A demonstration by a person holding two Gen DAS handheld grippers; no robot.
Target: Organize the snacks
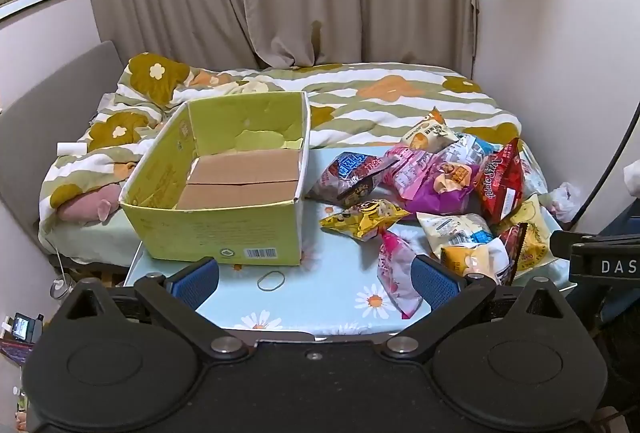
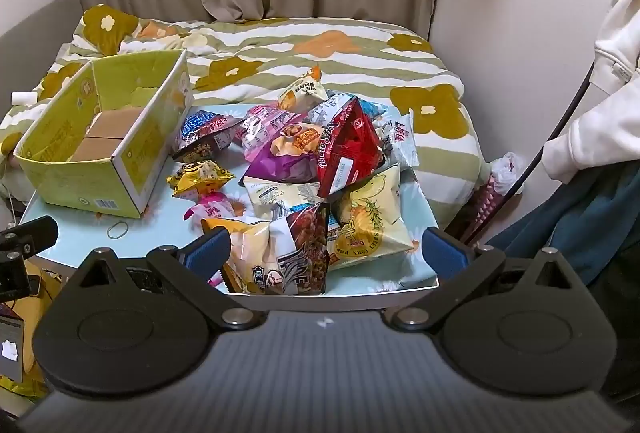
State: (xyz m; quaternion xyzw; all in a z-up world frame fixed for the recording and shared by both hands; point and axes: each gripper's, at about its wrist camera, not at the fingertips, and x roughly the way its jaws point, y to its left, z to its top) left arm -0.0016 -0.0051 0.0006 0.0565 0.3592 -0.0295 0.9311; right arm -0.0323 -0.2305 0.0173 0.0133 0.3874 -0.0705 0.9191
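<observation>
The box (image 1: 216,233) is yellow-green with a brown floor. The tabletop (image 1: 320,297) is pale blue with daisies. The quilt (image 2: 320,45) shows olive stripes and flowers.

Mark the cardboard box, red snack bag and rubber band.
cardboard box (image 1: 224,229), left wrist view, front outer wall.
red snack bag (image 2: 352,157), right wrist view, front face.
rubber band (image 1: 272,281), left wrist view, on its loop.

Left gripper (image 1: 316,283) tilted downward, jaws spread wide, nothing between the blue pads. Right gripper (image 2: 326,253) likewise angled down, jaws fully apart, gripping nothing. A white sleeve (image 2: 592,113) at right.
</observation>
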